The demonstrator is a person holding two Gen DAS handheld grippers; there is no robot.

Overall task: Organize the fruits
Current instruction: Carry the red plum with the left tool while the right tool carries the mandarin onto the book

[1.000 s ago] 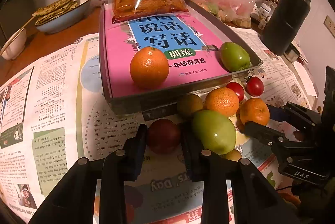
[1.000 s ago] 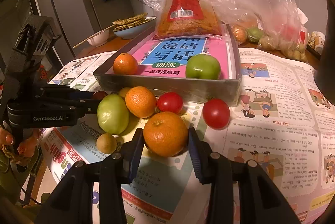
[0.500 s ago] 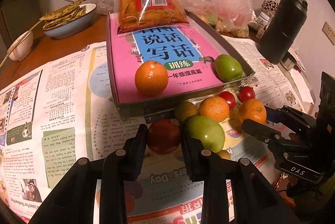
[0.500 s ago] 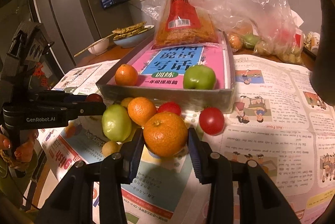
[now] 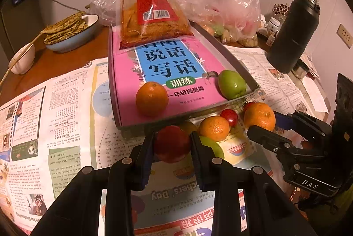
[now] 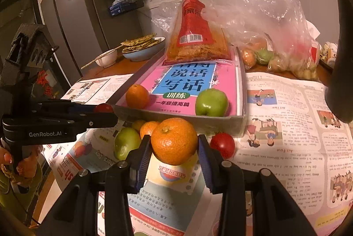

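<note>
Right wrist: hand-held gripper (image 6: 174,147) clamps orange (image 6: 173,140)

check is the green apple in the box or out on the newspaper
In the box. The green apple sits on the pink book inside the grey box, behind its front wall, near the right corner.

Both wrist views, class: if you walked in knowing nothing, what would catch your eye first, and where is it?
Nearest the lens, the left gripper clamps a dark red fruit and the right gripper clamps an orange, both above the newspaper. Behind them lies a shallow tray lined with a bright pink book, holding one orange and a green apple.
</note>
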